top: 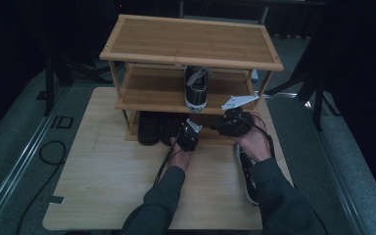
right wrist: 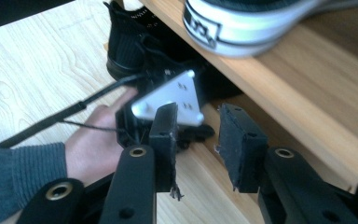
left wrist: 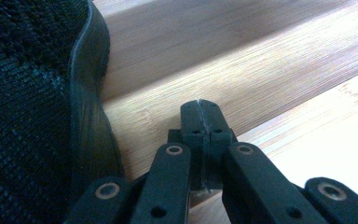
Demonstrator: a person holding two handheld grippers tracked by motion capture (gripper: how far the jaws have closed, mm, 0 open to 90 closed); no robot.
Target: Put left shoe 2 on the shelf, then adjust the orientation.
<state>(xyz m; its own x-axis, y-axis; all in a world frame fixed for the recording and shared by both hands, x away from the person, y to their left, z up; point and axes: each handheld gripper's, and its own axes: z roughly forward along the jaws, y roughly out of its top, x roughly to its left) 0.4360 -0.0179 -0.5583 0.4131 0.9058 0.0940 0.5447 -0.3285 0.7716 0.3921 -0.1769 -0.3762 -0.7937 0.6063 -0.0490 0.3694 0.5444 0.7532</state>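
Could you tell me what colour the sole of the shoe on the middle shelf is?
White, with a black heel label; the shoe shows it best in the right gripper view.

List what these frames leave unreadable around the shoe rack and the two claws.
- High view: the shoe on the table is half covered by the right forearm.
- High view: the black shoes on the bottom shelf sit in shadow; their count is unclear.
- Left gripper view: the black knit shoe is cut by the frame edge.
- Right gripper view: the white-soled sneaker is cropped at the top.
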